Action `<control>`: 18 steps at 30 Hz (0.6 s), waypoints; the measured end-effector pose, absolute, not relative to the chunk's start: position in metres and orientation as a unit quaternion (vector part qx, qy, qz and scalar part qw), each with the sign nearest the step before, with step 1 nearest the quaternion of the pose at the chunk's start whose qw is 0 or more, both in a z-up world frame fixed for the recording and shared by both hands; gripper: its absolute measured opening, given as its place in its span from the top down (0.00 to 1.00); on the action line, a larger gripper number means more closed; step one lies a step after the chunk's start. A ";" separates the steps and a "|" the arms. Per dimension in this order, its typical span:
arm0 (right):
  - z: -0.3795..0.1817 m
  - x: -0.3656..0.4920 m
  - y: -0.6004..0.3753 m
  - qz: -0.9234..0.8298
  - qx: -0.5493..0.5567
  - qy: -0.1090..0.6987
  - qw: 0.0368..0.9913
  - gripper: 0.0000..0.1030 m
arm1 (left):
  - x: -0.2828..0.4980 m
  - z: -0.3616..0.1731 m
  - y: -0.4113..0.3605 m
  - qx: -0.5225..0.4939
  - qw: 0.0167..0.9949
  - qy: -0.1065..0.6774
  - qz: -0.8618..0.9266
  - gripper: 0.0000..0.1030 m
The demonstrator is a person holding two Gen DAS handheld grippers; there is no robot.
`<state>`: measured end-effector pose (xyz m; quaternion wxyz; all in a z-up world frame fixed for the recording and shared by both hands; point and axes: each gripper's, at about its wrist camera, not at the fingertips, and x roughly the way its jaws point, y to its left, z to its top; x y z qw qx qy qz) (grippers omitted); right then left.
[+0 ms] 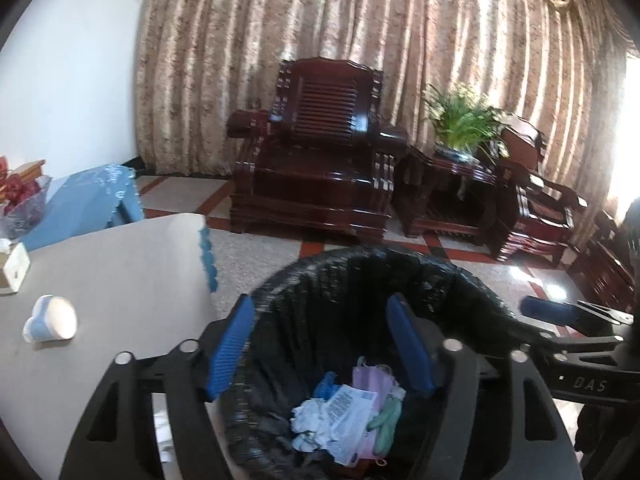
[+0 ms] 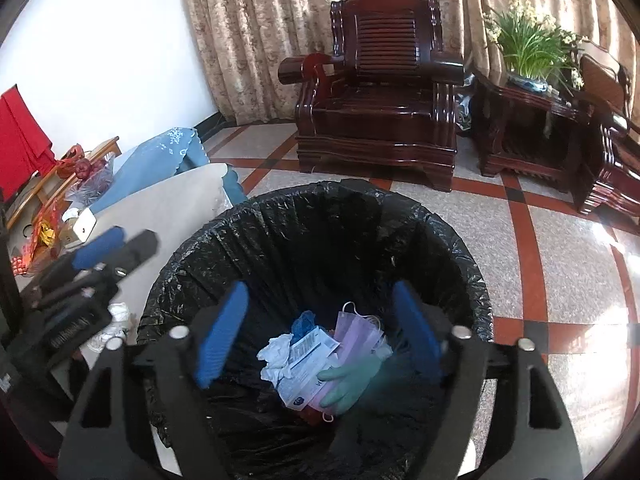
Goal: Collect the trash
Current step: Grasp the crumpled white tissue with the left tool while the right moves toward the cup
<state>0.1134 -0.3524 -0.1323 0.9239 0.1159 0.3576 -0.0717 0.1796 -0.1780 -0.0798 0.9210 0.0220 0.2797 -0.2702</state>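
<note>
From the left wrist, the left gripper (image 1: 320,344) hung with jaws apart and empty over the bin (image 1: 360,276); its near rim was hidden. From the right wrist, the right gripper (image 2: 320,332) likewise gaped above the trash (image 2: 320,360) at the bottom, floor (image 2: 560,248) open beyond.

- I see a crinkled, glossy black plastic bin liner (image 2: 320,232).
- Lacquered dark wooden armchair (image 2: 380,92), upper centre, shines.
- Polished speckled stone floor (image 2: 560,264).
</note>
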 end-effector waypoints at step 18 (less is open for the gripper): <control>-0.118 0.135 -0.258 0.017 0.079 0.324 0.943 0.13 | 0.166 -0.111 -0.025 0.010 0.940 0.314 -0.131 0.24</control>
